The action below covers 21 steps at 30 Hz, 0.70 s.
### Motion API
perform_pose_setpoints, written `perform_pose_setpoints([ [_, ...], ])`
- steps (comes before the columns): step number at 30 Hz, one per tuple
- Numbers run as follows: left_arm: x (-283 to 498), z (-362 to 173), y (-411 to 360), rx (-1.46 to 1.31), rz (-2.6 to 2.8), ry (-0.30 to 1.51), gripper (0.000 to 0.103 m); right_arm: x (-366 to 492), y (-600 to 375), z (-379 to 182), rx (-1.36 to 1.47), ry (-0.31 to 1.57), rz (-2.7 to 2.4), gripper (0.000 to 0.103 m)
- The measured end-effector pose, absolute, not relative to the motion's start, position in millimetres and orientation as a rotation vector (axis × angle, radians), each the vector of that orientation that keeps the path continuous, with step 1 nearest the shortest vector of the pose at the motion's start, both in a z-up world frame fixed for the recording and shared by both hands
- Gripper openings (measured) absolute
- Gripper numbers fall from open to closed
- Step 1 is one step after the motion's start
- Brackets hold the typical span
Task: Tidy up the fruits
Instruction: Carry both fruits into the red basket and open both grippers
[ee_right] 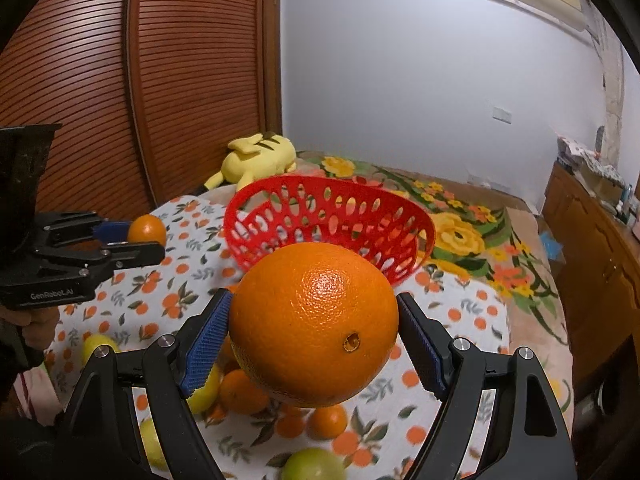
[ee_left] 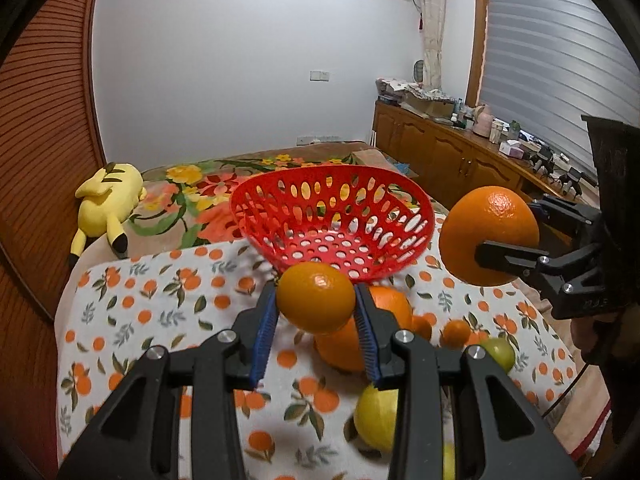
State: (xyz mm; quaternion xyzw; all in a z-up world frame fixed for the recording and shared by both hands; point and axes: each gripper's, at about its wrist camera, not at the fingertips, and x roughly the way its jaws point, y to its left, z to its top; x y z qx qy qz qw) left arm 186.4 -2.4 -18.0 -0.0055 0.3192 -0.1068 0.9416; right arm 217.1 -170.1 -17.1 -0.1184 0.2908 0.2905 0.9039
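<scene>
- Two oranges are being carried above the bench toward the basket at its far edge.
- Left tool is clamping the small orange; right tool is clamping the big orange.
- Next, I judge, each needs releasing over the basket.

White wall, slatted wooden wardrobe

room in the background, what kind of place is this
Most likely a bedroom in a home. A bed with a floral blanket and a yellow plush toy sits behind the work surface, a slatted wooden wardrobe door stands beside it, and a low wooden cabinet runs under the window blind.
</scene>
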Motion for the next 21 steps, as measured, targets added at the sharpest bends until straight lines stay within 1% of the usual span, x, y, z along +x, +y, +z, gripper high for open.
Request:
perform_pose_setpoints([
  [12, 226, -18, -6, 0.013, -0.212, 0.668, 0.036, 268, -153, -16, -0.299, 0.627, 0.638, 0.083],
  [21, 250, -26, 0, 0.006, -0.216, 0.688, 0.036, 303, -132, -38, -0.373, 0.702, 0.661, 0.083],
])
